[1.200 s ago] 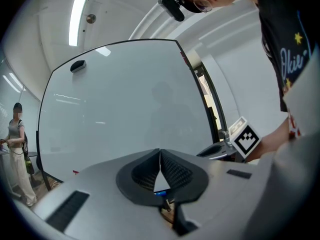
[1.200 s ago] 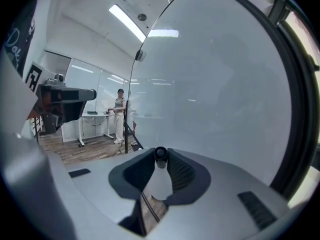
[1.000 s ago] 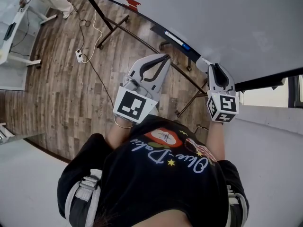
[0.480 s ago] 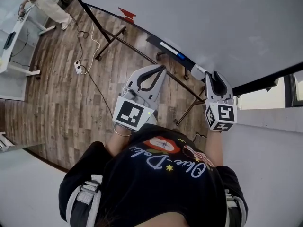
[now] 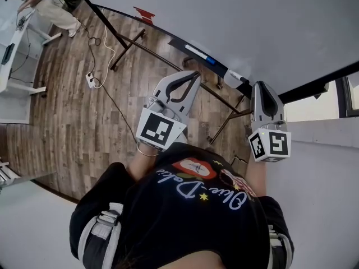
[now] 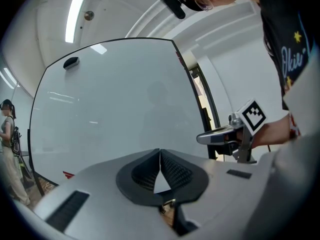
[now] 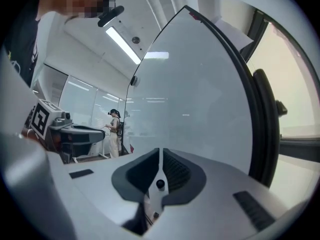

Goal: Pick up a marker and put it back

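My right gripper [image 5: 263,86] points at the whiteboard [image 5: 252,21], just right of the end of its marker tray [image 5: 216,62]. Its jaws have just been closing. In the right gripper view they [image 7: 160,156] grip a thin white marker [image 7: 154,200] with a dark round end. A white piece with a dark tip [image 5: 234,76] shows just left of the fingertips in the head view. Another marker with a blue cap [image 5: 197,54] lies on the tray. My left gripper [image 5: 192,77] hangs shut and empty over the floor, its pads [image 6: 170,171] meeting.
The whiteboard stands on a dark wheeled frame [image 5: 224,122] over wood flooring. A cable and power strip [image 5: 90,80] lie on the floor. A person [image 5: 47,7] stands by a desk [image 5: 10,52] at far left. A red piece [image 5: 145,14] sits at the board's left end.
My right gripper has lifted away from the tray's end and shifted right, and its jaws look narrower. The left gripper has hardly moved.
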Available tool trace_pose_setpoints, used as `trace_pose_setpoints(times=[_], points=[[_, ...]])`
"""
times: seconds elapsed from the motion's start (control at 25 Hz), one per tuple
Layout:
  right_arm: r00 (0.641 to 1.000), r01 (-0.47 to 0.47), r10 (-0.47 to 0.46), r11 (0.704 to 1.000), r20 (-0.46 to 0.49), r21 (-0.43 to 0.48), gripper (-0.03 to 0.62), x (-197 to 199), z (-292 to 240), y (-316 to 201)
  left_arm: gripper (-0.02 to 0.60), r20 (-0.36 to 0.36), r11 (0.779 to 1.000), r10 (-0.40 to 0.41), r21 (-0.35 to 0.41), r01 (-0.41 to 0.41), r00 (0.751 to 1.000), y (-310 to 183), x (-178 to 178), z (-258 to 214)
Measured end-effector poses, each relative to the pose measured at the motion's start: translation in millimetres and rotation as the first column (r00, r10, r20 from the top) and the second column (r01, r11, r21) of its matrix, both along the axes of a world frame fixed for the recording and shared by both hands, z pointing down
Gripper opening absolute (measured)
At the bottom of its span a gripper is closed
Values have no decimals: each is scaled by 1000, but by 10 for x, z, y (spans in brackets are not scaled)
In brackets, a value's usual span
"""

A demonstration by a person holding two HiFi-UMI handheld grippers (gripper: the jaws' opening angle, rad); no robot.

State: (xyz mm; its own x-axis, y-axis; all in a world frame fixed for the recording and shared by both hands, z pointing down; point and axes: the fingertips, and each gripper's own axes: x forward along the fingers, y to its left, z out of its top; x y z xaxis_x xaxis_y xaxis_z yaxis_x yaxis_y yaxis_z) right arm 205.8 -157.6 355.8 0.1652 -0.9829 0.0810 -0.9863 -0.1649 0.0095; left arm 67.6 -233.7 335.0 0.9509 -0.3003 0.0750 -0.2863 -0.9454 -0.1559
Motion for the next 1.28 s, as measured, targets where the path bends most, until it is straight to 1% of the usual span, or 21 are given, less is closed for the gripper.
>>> trace_pose_setpoints(times=[0.32,0.64,1.28], points=[[1000,-9,9,999,-9,54,2,-44,-205,112,4,6,1000,16,-5,-16,1000,-7,54,15],[1000,5,-4,998,-20,57,0,-110,-263,151,3,-1,1000,24,-10,-24,1000,31,52,-7],[999,17,-14,997,-41,75,0,-93,-353,167,3,0,1000,24,-4,-24,1000,62,72,-2]])
